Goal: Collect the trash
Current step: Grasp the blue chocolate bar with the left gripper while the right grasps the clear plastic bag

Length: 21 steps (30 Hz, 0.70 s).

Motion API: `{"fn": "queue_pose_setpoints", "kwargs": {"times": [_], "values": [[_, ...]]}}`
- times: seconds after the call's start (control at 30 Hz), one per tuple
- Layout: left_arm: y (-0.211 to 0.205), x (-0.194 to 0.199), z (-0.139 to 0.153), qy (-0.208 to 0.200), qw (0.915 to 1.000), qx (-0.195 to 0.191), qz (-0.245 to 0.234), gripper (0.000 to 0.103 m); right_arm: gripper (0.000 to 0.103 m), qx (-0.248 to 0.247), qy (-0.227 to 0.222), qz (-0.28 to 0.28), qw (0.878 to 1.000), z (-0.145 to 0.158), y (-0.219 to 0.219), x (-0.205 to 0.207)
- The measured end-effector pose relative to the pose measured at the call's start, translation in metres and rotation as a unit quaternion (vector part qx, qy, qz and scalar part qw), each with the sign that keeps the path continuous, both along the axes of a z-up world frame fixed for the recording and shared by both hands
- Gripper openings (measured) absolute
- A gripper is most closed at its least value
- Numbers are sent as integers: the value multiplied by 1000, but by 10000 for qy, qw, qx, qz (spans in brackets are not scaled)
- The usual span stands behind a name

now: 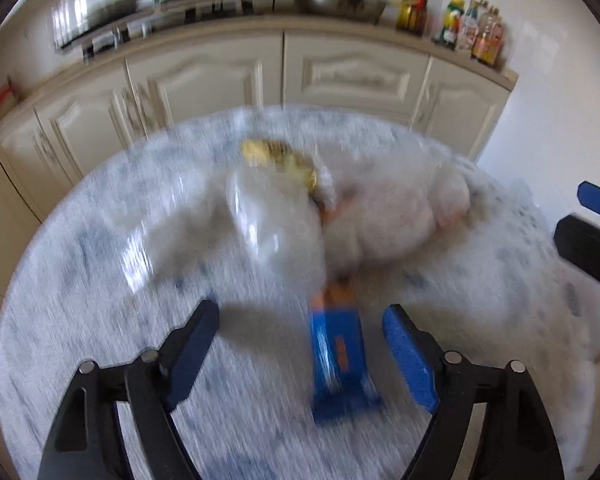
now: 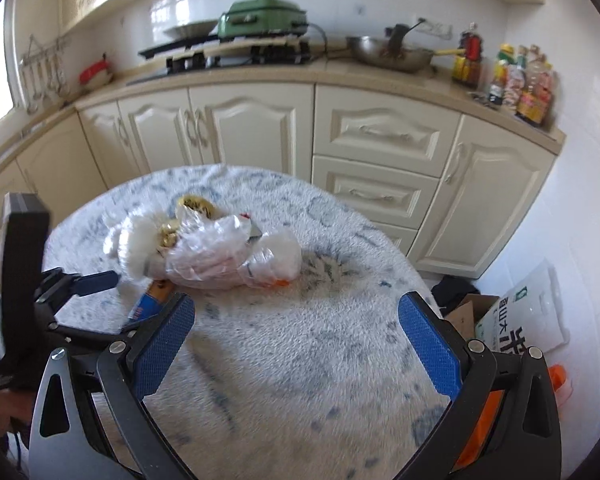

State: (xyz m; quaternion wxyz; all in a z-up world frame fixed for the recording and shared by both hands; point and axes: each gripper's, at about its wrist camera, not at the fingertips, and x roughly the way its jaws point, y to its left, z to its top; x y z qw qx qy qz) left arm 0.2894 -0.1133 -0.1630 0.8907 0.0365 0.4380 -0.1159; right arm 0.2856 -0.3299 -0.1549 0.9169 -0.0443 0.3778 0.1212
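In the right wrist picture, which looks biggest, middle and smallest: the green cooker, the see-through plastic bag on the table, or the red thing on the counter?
1. Clear plastic bag, biggest, though it is nearer the camera.
2. Green cooker.
3. Red thing, smallest.

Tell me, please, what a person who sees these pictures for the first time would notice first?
First, the heap of clear plastic bags in the middle of the round table, with a yellow wrapper at its far end. Next, the blue packet lying on the table between the open fingers of the left gripper, with no pad pressing on it. The right gripper hangs open over bare tabletop, and behind stands a counter with a green cooker.
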Motion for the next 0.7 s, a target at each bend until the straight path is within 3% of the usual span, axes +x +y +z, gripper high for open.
{"fn": "queue_pose_setpoints", "kwargs": {"times": [0.07, 0.2, 0.27, 0.43, 0.57, 0.7], "values": [[-7, 12, -2, -45, 9998, 59, -162, 73, 103, -71, 124, 138, 9998, -9, 2, 13], [-4, 20, -4, -83, 9993, -75, -354, 30, 103, -332, 271, 527, 9977, -19, 16, 32], [8, 22, -7, -68, 9992, -166, -353, 18, 103, -493, 307, 880, 9944, -22, 28, 38], [43, 16, -12, 14, 9990, -411, -165, 15, 103, -1139, 291, 1826, 9761, -37, 73, 51], [63, 7, -11, 37, 9988, -492, 74, 15, 103, -1670, 407, 2219, 9598, -53, 100, 62], [74, -6, -10, 42, 9979, -589, 253, 15, 101, -1296, 716, 2229, 9635, -54, 95, 69]]}}
